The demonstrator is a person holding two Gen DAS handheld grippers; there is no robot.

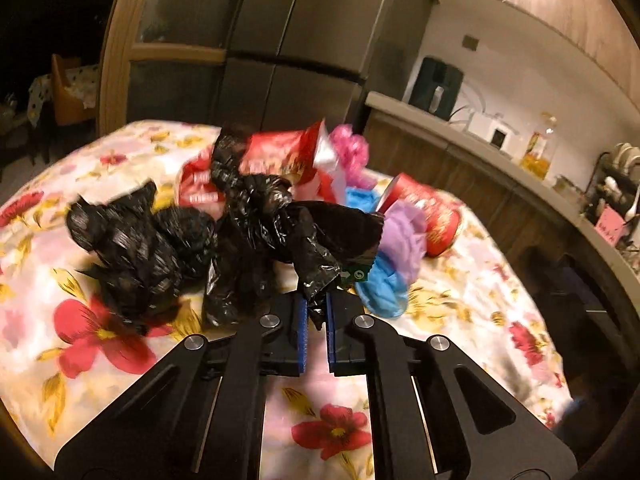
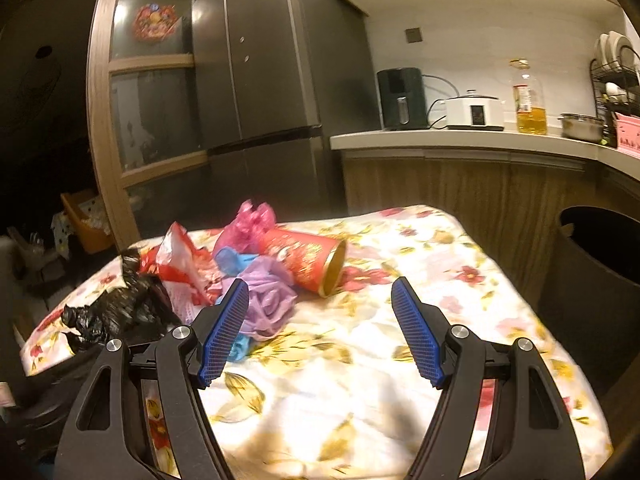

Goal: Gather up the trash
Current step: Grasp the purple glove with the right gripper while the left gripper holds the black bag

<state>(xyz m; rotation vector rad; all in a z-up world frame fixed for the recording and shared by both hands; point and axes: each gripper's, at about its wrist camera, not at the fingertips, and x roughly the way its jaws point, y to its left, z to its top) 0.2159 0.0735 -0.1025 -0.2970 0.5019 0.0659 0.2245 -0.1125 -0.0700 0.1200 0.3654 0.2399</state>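
Observation:
A heap of trash lies on the flowered tablecloth (image 1: 120,344): black plastic bags, red snack wrappers (image 1: 280,152), pink, purple (image 1: 404,232) and blue bags, and a red tin (image 1: 436,216) on its side. My left gripper (image 1: 316,312) is shut on a corner of a black plastic bag (image 1: 280,220) and lifts it. A second black bag (image 1: 132,244) lies to the left. My right gripper (image 2: 320,300) is open and empty above the cloth (image 2: 360,360), just right of the purple bag (image 2: 268,300) and in front of the red tin (image 2: 308,260).
A dark round bin (image 2: 600,280) stands right of the table. A grey fridge (image 2: 260,60) and a kitchen counter (image 2: 460,140) with appliances and an oil bottle are behind. A dish rack (image 2: 616,80) is at far right.

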